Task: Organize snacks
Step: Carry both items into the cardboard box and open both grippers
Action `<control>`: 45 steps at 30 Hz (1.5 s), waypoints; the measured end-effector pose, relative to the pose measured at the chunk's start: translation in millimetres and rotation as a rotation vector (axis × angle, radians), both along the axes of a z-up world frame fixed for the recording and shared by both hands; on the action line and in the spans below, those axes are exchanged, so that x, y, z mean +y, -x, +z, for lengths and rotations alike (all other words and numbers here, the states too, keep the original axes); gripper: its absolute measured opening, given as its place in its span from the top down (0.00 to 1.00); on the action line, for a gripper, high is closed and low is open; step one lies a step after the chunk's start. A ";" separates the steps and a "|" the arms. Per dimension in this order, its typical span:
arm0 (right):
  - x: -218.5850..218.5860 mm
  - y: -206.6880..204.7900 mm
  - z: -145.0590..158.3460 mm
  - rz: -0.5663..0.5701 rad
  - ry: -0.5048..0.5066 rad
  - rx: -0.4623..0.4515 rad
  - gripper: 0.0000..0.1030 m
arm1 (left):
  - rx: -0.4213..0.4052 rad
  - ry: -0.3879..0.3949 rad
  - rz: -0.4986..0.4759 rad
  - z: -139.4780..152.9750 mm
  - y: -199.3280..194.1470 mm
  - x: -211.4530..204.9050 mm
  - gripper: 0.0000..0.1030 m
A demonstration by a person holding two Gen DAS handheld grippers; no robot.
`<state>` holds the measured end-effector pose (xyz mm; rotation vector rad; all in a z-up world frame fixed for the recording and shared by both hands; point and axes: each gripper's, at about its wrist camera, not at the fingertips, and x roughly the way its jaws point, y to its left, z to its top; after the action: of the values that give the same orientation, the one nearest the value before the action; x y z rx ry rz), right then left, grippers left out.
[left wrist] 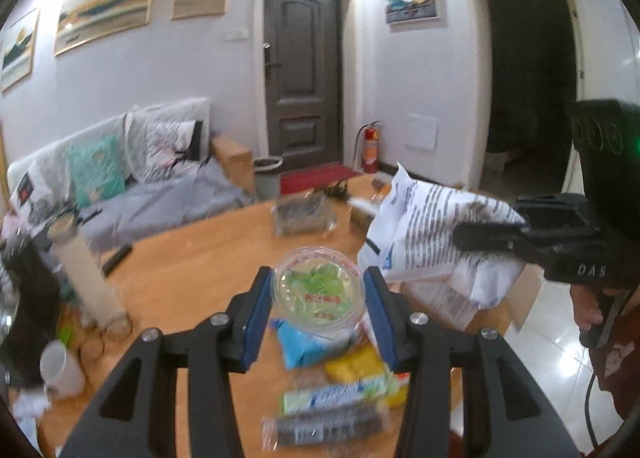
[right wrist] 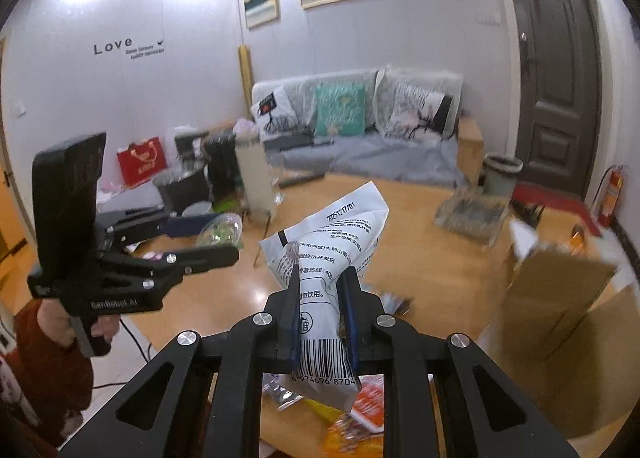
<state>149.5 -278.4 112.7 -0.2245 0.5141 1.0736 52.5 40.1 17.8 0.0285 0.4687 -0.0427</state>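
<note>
My left gripper point(left wrist: 318, 290) is shut on a clear round jelly cup point(left wrist: 319, 287) with green fruit and a red-rimmed lid, held above the wooden table point(left wrist: 192, 258). The cup also shows in the right wrist view point(right wrist: 222, 233). My right gripper point(right wrist: 322, 290) is shut on a white printed snack bag point(right wrist: 332, 258) with a barcode, held in the air. The bag also shows in the left wrist view point(left wrist: 432, 234), to the right of the cup. Loose snack packets lie under the left gripper: a blue one point(left wrist: 304, 346), a yellow one point(left wrist: 356, 366), a green-and-blue one point(left wrist: 336, 394).
An open cardboard box point(right wrist: 560, 290) stands at the table's right end. A clear container point(left wrist: 302, 214), a white mug point(left wrist: 60, 366) and a tall white cylinder point(left wrist: 86, 278) stand on the table. Orange packets point(right wrist: 360, 418) lie below the right gripper. A sofa point(right wrist: 360, 138) is behind.
</note>
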 end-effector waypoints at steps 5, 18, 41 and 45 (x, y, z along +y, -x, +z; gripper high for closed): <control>-38.3 -18.5 28.2 -0.076 -0.034 -0.025 0.87 | 0.000 0.019 -0.098 27.2 -38.0 -27.4 0.59; -133.6 -91.8 -9.1 -0.310 0.037 0.064 0.87 | 0.176 -0.041 -0.330 13.0 -143.3 -164.3 0.58; -135.4 -110.4 -52.4 -0.316 0.153 0.141 0.47 | 0.309 -0.060 -0.312 -9.8 -174.1 -172.2 0.17; -128.5 -98.6 -37.5 -0.288 0.124 0.127 0.38 | 0.275 -0.046 -0.276 6.7 -155.5 -148.9 0.17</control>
<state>248.0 -406.8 75.3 -0.1853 0.7053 0.7792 208.0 -108.8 24.5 0.1334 0.7385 -0.3104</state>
